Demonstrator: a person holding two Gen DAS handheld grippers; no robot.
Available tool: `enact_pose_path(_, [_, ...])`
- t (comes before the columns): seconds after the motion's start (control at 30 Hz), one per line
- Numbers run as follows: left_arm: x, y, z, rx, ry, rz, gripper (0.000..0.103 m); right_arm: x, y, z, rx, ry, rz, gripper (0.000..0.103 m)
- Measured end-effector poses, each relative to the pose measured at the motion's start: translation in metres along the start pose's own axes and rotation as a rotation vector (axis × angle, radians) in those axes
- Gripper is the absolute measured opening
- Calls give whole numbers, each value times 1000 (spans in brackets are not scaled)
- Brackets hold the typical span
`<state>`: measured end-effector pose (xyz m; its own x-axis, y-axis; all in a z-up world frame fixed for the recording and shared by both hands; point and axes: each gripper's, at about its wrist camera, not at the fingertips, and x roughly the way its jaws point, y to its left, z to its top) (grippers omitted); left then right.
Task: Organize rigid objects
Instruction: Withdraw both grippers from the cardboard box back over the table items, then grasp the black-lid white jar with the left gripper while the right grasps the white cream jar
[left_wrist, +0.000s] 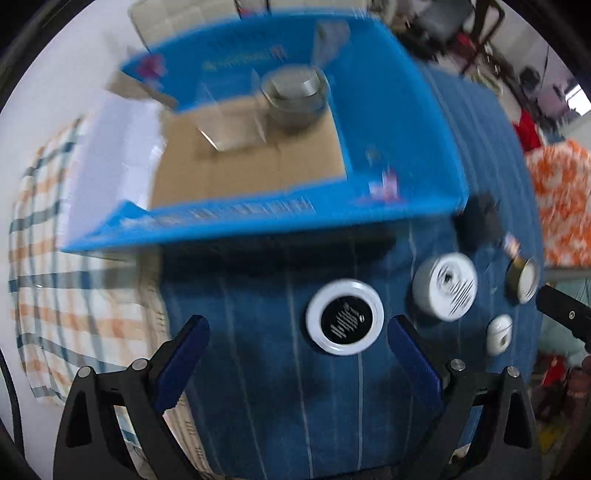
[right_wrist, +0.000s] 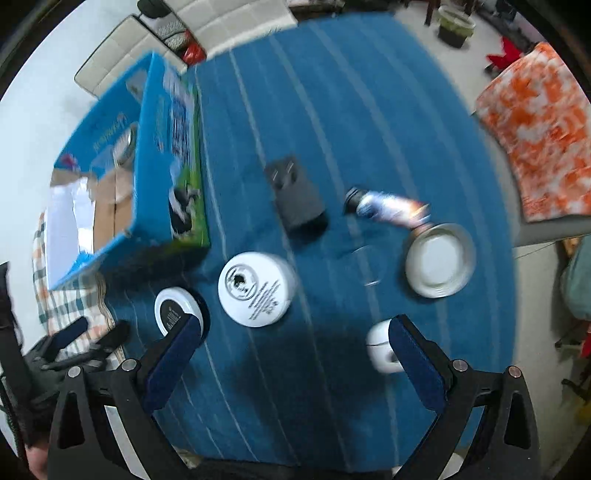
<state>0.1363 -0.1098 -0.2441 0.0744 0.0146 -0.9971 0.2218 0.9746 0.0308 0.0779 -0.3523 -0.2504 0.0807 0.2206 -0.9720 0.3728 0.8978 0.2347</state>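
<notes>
An open blue cardboard box (left_wrist: 402, 122) (right_wrist: 162, 155) stands on a blue striped cloth (left_wrist: 258, 387) and holds a lidded glass jar (left_wrist: 295, 98). Loose on the cloth lie a white-rimmed black disc (left_wrist: 345, 316) (right_wrist: 173, 308), a white round tub (left_wrist: 445, 286) (right_wrist: 256, 293), a small white case (left_wrist: 498, 334) (right_wrist: 378, 345), a dark charger block (right_wrist: 297, 195) (left_wrist: 478, 221), a printed bottle (right_wrist: 388, 206) and a round metal lid (right_wrist: 439, 260) (left_wrist: 522, 278). My left gripper (left_wrist: 295, 332) is open, just short of the disc. My right gripper (right_wrist: 293, 332) is open above the cloth, empty.
A checked towel (left_wrist: 55, 295) lies left of the box. An orange and white fabric (right_wrist: 543, 125) lies at the far right. The other gripper's black finger (left_wrist: 565, 314) shows at the right edge of the left wrist view.
</notes>
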Motion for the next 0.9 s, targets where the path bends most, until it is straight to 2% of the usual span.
enact_pose_path(0.1, [36,-16,-2,31,43,11,99,29,13,-1,-1,20,12,103])
enact_pose_path(0.27, [79,-27,-3,42,105,-2,99,50,31,4,-19,32,11,103])
enact_pose_path(0.3, [83,-29,-4,36,100,-38,100,53,35,5,-27,35,11,103])
enact_pose_path(0.43, [94,-41,-6,69,89,-15,97,68,48,9,-51,45,-18,102])
enact_pose_path(0.47, [95,-43,-7,73,81,-8,88,73,51,10,-50,50,-24,101])
enact_pose_path(0.5, [96,-43,-9,71,80,-25,73,78,53,9,-54,59,-27,100])
enact_pose_path(0.6, [95,-39,-11,58,85,-20,74,91,59,8,-57,76,-33,99])
enact_pose_path(0.7, [95,-29,-17,54,90,0,74,105,68,6,-59,93,-42,93])
enact_pose_path(0.73, [96,-24,-20,42,94,-5,74,109,71,6,-60,97,-48,89])
enact_pose_path(0.8, [97,-17,-23,14,92,-36,75,118,75,4,-61,101,-73,87])
enact_pose_path(0.87, [100,-17,-23,7,101,-30,75,126,76,3,-57,106,-95,76])
enact_pose_path(0.9, [100,-20,-23,11,91,-24,75,129,76,2,-51,111,-103,76])
